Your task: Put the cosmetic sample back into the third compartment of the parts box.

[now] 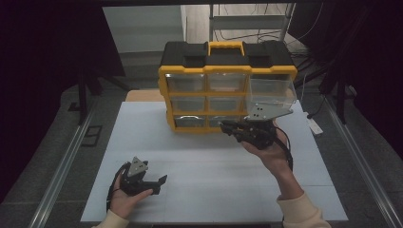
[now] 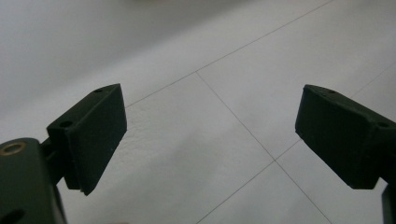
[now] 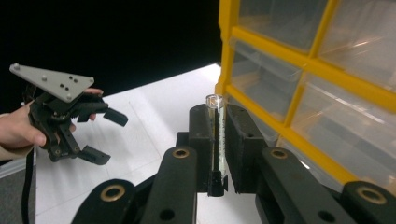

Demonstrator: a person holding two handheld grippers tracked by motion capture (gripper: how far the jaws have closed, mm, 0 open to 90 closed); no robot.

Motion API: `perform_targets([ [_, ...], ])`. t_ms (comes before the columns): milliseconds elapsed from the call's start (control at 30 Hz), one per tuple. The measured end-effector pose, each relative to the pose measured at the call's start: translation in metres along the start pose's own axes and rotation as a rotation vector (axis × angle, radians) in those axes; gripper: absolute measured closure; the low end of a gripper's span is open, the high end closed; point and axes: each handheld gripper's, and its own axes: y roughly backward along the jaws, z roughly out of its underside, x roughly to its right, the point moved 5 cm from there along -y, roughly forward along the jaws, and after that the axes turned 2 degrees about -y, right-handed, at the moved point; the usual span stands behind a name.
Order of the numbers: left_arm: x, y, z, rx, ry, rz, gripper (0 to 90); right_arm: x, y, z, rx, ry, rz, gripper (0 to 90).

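Black and wide open, the left gripper (image 1: 159,184) rests on the smooth white table (image 1: 204,156) at 7 o'clock. At 2 o'clock the right gripper (image 3: 218,140) pinches the thin edge of a clear plastic drawer (image 1: 270,97), pulled out of the yellow box (image 1: 227,88) with see-through drawers behind.

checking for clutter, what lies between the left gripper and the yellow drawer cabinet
Nothing: in the high view, bare white table runs from the left gripper to the drawer cabinet.

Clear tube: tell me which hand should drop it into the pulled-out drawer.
Right. The right gripper is shut on the clear tube beside the open drawer; the left gripper sits open, far off.
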Motion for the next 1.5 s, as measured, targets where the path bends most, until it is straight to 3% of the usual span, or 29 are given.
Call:
perform_targets([
  [633,0.000,0.000,0.000,0.002,-0.001,-0.001,9.5,0.008,0.033,-0.017,0.126,-0.007,0.045,81.1],
  [1033,0.001,0.000,-0.003,0.012,0.000,0.010,9.5,0.017,0.048,-0.029,0.139,-0.016,0.096,81.1],
  [1500,0.001,-0.001,-0.003,0.010,-0.003,0.014,9.4,0.028,0.054,-0.051,0.155,-0.018,0.131,81.1],
])
